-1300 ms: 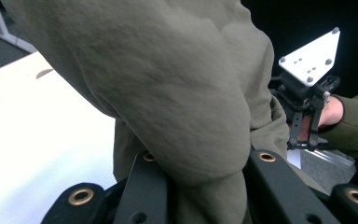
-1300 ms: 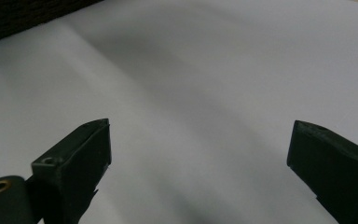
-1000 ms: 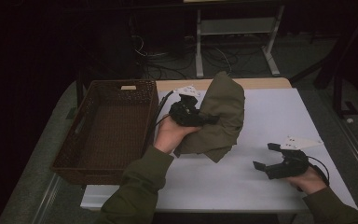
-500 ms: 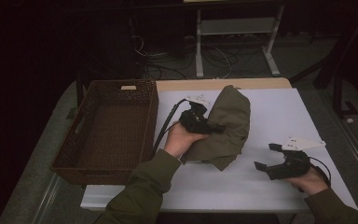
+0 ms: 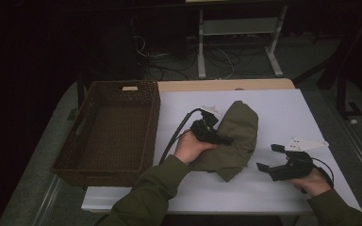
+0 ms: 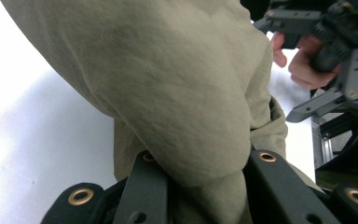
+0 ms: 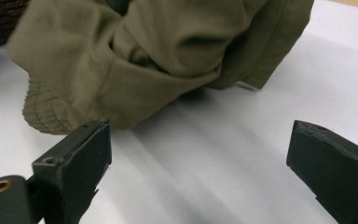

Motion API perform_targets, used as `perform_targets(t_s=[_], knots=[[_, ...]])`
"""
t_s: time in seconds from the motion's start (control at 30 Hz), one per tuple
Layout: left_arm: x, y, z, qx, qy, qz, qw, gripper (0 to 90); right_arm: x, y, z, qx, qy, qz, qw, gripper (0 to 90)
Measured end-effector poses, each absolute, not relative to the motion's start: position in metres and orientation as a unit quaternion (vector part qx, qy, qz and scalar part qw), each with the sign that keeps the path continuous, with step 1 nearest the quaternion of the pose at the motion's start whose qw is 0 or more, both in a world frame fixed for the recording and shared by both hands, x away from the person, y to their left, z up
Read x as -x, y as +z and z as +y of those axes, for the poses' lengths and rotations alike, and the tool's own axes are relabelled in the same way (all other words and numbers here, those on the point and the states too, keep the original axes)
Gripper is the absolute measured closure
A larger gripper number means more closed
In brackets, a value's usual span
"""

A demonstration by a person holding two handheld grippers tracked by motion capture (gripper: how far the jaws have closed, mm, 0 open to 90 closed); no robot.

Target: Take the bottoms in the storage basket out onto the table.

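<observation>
An olive-green garment (image 5: 235,139) lies bunched on the white table (image 5: 283,113), right of the middle. My left gripper (image 5: 224,140) is shut on a thick fold of it; in the left gripper view the cloth (image 6: 177,93) bulges up from between the two black jaws. My right gripper (image 5: 269,157) rests on the table to the garment's right, open, nothing between its jaws. In the right gripper view (image 7: 198,172) the garment (image 7: 144,60) lies just ahead, with a ribbed cuff (image 7: 44,114) at its left end.
A brown wicker basket (image 5: 143,136) stands at the table's left side, with nothing in it. A bare stretch of tabletop runs behind and right of the garment. Cables and a white stand (image 5: 235,42) lie on the dark floor beyond the far edge.
My left gripper has carried the garment down and to the right, from held up near the basket to lying on the table. The right gripper has stayed put.
</observation>
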State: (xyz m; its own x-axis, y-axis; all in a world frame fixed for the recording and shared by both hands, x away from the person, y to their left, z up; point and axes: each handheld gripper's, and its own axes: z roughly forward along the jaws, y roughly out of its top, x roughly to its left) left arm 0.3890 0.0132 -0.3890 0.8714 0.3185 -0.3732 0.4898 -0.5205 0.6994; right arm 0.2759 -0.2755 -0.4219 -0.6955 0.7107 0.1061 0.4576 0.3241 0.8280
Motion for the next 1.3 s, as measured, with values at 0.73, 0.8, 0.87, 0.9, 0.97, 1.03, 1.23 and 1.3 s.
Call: perform_targets(t_s=[0.73,0.8,0.87,0.9,0.97,1.03,1.23,1.3], knots=[[-0.413,-0.426,0.025,-0.862,-0.094,0.283,0.411,61.7,-0.279,-0.423,-0.271,-0.362,0.452,0.804,0.136,6.6],[-0.414,-0.428,0.024,-0.862,-0.089,0.286,0.409,58.9,-0.278,-0.423,-0.272,-0.362,0.452,0.804,0.137,6.6],[-0.415,-0.429,0.024,-0.864,-0.081,0.289,0.405,55.9,-0.277,-0.422,-0.272,-0.362,0.451,0.804,0.137,6.6],[-0.415,-0.43,0.025,-0.865,-0.078,0.289,0.403,54.1,-0.276,-0.422,-0.272,-0.361,0.451,0.805,0.138,6.6],[-0.416,-0.431,0.025,-0.864,-0.075,0.294,0.402,51.1,-0.276,-0.422,-0.272,-0.36,0.452,0.804,0.138,6.6],[-0.417,-0.433,0.025,-0.864,-0.073,0.297,0.401,47.4,-0.276,-0.422,-0.272,-0.36,0.451,0.805,0.138,6.6],[-0.421,-0.436,0.029,-0.859,-0.065,0.31,0.402,34.9,-0.275,-0.422,-0.272,-0.361,0.451,0.804,0.139,6.6],[-0.421,-0.436,0.029,-0.858,-0.06,0.311,0.404,31.3,-0.275,-0.422,-0.273,-0.361,0.451,0.804,0.139,6.6]])
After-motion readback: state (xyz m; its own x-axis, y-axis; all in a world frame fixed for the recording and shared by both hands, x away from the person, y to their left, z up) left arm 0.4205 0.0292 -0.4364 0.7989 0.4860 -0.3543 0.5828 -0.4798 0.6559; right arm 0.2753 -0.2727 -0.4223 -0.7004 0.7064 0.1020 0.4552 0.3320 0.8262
